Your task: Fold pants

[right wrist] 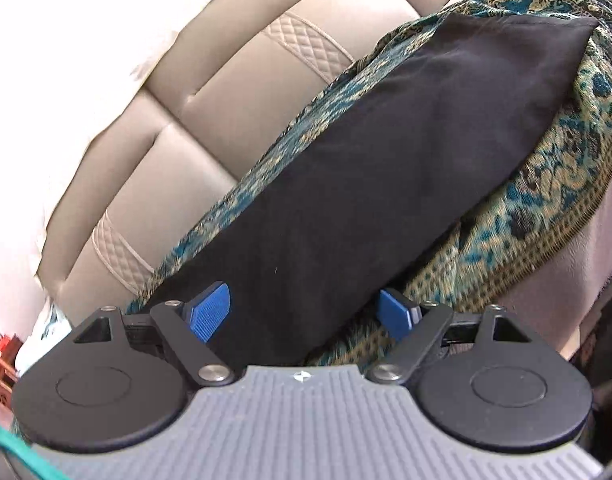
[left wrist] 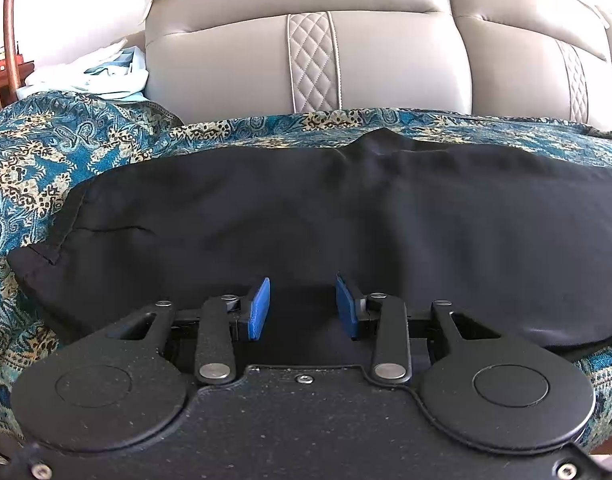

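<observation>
— Beige sofa (left wrist: 233, 60), patterned teal throw (left wrist: 45, 152) over the seat, and the black pants (left wrist: 306, 208) lie along it in a long strip.

— And the grippers?

— Left gripper (left wrist: 302, 306) hangs over the near edge, jaws narrow, nothing between them. Right gripper (right wrist: 303, 314) gapes wide over one end, gripping nothing.

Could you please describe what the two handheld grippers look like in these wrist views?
Both have black linkage arms with silver pivot screws, round black discs either side and ribbed blue finger pads. The left gripper sits on a speckled black plate; the right gripper sits on a grey ribbed plate with a teal cord at its lower left corner. No hands or sleeves show.
</observation>
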`<action>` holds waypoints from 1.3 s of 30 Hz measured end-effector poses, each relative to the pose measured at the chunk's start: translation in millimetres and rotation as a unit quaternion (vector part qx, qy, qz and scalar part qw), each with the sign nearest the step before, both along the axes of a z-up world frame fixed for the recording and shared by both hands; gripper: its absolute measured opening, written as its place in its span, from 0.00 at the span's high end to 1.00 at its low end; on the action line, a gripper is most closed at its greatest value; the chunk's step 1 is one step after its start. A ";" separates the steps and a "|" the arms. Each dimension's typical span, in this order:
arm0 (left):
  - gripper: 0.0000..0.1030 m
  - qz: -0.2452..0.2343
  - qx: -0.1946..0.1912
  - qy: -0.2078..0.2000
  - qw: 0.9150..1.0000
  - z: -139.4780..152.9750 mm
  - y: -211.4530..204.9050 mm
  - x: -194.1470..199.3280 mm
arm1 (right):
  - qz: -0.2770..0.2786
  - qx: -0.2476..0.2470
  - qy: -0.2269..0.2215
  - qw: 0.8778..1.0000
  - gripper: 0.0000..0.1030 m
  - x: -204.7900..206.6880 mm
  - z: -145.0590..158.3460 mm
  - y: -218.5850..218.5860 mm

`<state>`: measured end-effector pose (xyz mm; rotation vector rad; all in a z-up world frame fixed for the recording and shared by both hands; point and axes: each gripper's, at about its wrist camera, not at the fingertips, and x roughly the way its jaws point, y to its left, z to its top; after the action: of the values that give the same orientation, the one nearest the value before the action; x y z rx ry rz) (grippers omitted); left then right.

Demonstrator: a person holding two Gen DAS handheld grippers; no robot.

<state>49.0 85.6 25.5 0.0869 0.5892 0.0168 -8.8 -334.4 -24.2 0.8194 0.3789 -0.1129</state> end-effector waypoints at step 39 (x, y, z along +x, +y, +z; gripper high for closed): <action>0.63 0.014 -0.010 -0.001 1.000 26.8 33.5 11.4 | -0.185 -0.116 0.123 0.968 0.92 94.4 45.4 -193.5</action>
<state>60.4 119.0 52.3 0.0590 0.5875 0.0374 85.6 -527.9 21.2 0.6372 0.4332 -0.6002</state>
